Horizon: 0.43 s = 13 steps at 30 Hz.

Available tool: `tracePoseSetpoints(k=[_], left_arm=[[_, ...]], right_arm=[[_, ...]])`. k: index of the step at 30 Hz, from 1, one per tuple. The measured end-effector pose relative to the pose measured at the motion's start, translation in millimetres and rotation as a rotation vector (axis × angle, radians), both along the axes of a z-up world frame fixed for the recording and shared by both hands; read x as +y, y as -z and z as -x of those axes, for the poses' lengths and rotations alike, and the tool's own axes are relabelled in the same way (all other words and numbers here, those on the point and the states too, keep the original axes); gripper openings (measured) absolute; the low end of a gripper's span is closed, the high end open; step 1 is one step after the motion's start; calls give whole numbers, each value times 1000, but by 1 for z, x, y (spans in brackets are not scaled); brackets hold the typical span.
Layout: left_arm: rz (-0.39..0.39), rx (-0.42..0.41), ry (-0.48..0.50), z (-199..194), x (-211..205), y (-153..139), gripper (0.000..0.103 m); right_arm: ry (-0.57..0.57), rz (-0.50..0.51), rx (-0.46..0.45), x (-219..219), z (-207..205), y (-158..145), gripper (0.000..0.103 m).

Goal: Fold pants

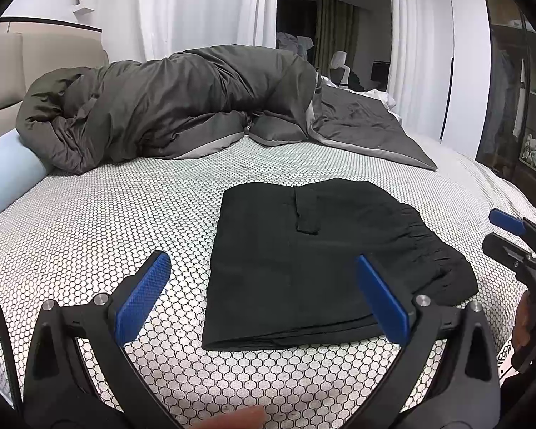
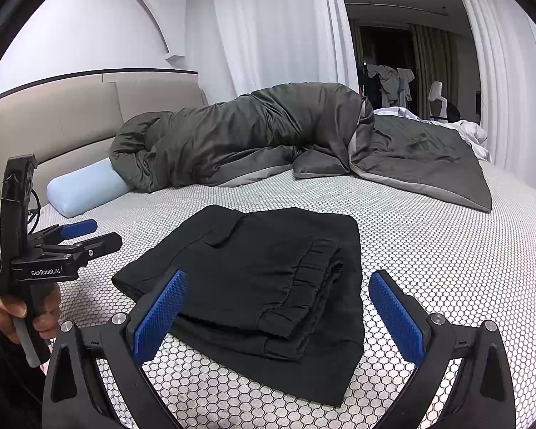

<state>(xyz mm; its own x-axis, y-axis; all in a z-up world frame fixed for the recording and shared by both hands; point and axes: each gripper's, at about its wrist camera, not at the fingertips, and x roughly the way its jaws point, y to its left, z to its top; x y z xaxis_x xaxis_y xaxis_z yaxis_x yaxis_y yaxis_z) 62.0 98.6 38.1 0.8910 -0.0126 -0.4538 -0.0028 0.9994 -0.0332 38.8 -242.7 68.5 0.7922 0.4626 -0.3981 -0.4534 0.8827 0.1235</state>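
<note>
Black pants (image 1: 303, 261) lying folded into a compact stack on the honeycomb-patterned bed sheet (image 1: 107, 221), toward the near edge of the bed. Gathered elastic waistband (image 2: 311, 286) resting on top of the stack, facing the near right; a pocket flap (image 1: 305, 214) showing on the upper layer. Nothing gripping or touching the fabric.

Left gripper (image 1: 262, 286) hovering just above the near left part of the stack, jaws spread wide apart and empty, blue pads (image 1: 143, 296) facing each other. Right gripper (image 2: 278, 307) hovering over the near right side by the waistband, jaws likewise spread wide and holding nothing. Hand (image 2: 25, 307) wrapping the left gripper's handle, seen at the left edge of the right wrist view.

Farther back, a dark grey duvet (image 1: 168, 103) lying bunched across the far side of the bed, a pale blue bolster pillow (image 2: 85, 186) at far left against the beige headboard (image 2: 60, 121). White curtains (image 2: 275, 28) hanging behind.
</note>
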Motion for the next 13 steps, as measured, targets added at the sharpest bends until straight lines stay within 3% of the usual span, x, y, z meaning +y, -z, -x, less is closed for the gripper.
tracePoseSetpoints(k=[13], left_arm=[[-5, -6, 16, 1, -5, -2, 102]], right_arm=[[-8, 7, -3, -6, 1, -1, 103]])
